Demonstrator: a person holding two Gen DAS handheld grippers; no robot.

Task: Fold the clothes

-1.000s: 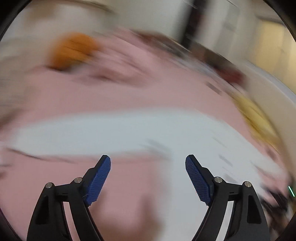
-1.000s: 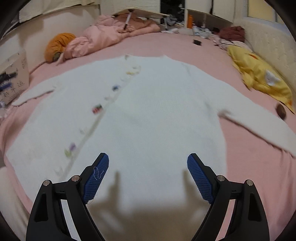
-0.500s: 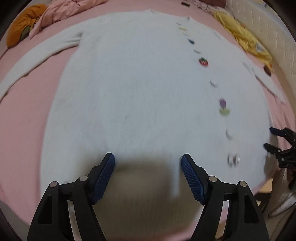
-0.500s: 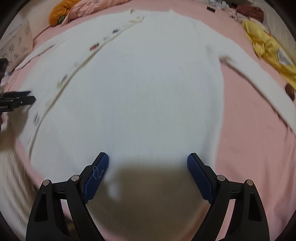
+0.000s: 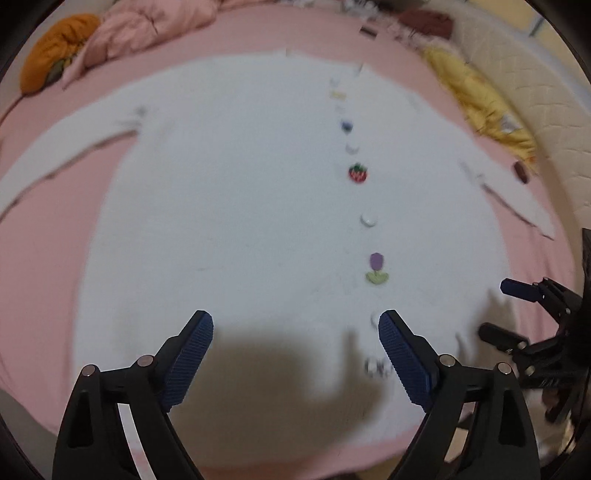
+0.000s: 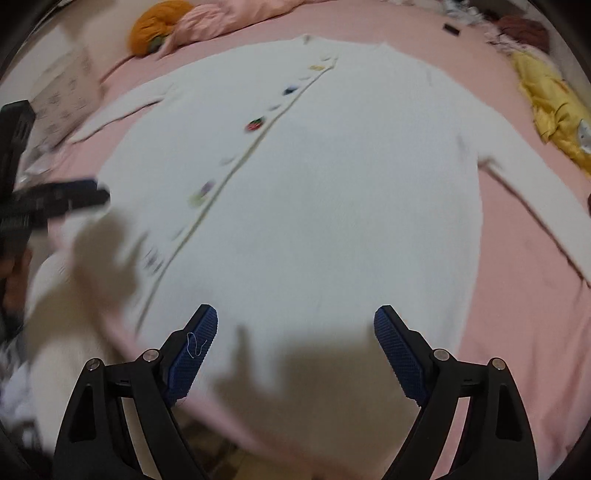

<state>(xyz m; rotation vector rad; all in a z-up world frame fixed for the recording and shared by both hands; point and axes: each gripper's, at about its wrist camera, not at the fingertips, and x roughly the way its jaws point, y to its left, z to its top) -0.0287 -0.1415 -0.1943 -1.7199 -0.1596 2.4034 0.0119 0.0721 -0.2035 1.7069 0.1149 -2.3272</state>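
A white cardigan lies spread flat, front up, on the pink bed, sleeves out to both sides, with a row of buttons and small patches such as a strawberry. It also shows in the right wrist view. My left gripper is open and empty over the cardigan's lower hem. My right gripper is open and empty over the hem too. The right gripper also shows at the right edge of the left wrist view, and the left gripper at the left edge of the right wrist view.
The pink bed sheet surrounds the cardigan. An orange cushion and a pink duvet lie at the far left. A yellow garment lies at the far right by the padded headboard. A cardboard box stands to the left.
Both grippers have drawn back and lifted slightly from the hem, so more of the cardigan shows. Both stay open and empty.
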